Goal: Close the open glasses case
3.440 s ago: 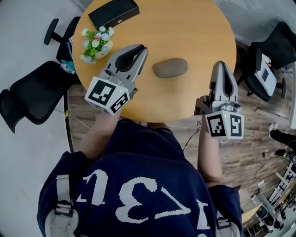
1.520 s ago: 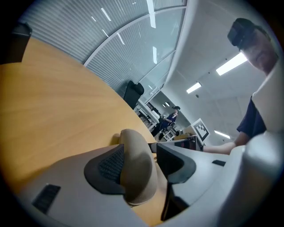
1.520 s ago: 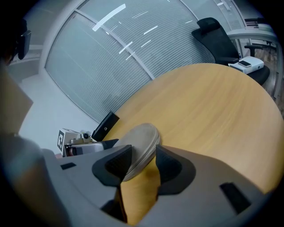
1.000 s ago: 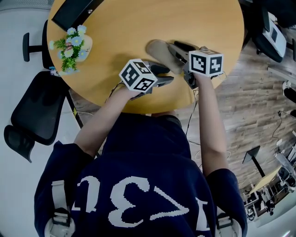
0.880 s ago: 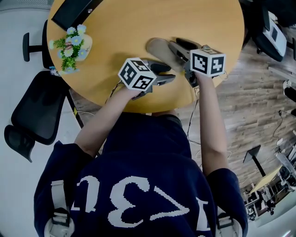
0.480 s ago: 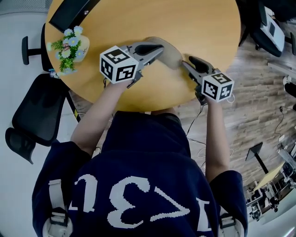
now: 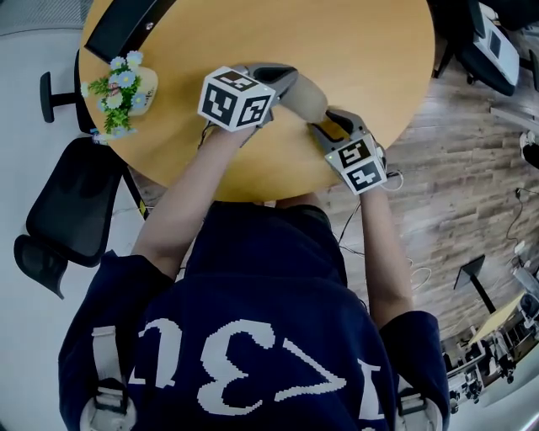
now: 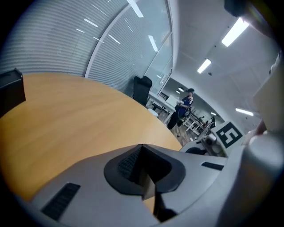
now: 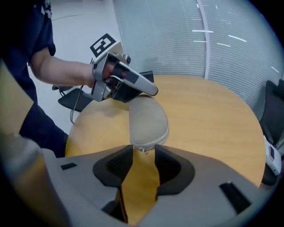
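- The right gripper had its jaws a narrow gap apart and gripped nothing. The zipper pull of the glasses case sat right at their mouth, not yet pinched.
- The left gripper had its jaws brought together. In the right gripper view its tip rested on the far end of the case, but whether it pinched any fabric could not be told.
- Half a second before, the right gripper had stood off to the case's right. It had since swung in to face the case's near end, while the left had moved further over the case.
- Judged from that, the case was braced at one end with the pull lined up at the other, so drawing the zip shut looked like the step in hand.
- The grey-brown case lay on the round wooden table between the two grippers, lid down on its base. The seam looked nearly shut, and nothing inside showed.
- Farther off, a small pot held artificial flowers. A black box lay shut at the rim, its contents unseen.
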`<action>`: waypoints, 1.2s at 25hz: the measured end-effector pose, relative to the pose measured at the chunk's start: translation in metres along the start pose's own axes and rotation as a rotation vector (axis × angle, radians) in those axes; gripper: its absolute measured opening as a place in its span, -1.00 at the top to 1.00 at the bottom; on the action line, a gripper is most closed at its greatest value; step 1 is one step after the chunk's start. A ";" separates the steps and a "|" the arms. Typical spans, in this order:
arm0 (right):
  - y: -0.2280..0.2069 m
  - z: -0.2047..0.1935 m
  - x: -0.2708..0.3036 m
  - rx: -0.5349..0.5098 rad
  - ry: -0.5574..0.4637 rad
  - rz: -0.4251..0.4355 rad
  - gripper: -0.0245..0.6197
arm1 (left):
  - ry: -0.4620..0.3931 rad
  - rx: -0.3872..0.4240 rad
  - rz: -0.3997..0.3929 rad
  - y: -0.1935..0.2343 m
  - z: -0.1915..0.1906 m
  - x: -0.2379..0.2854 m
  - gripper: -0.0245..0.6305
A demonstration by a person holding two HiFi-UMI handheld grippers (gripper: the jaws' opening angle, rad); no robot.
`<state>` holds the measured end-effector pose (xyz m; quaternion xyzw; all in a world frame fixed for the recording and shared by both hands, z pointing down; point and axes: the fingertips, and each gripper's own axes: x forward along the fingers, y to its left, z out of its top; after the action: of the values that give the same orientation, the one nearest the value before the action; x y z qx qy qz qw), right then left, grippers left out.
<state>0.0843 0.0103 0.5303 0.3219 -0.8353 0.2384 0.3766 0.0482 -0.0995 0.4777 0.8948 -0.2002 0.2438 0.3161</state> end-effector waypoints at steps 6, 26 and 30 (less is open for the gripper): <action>0.001 -0.006 0.001 0.070 -0.006 0.007 0.56 | 0.017 0.003 0.031 0.005 -0.004 0.002 0.88; -0.004 -0.012 0.003 0.011 -0.019 -0.026 0.85 | 0.051 0.061 0.071 -0.031 -0.015 0.009 0.89; -0.011 -0.015 -0.002 0.058 -0.032 -0.030 0.85 | 0.049 0.080 0.083 -0.031 -0.016 0.010 0.89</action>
<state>0.0999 0.0132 0.5396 0.3487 -0.8291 0.2517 0.3572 0.0672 -0.0687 0.4796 0.8913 -0.2196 0.2863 0.2745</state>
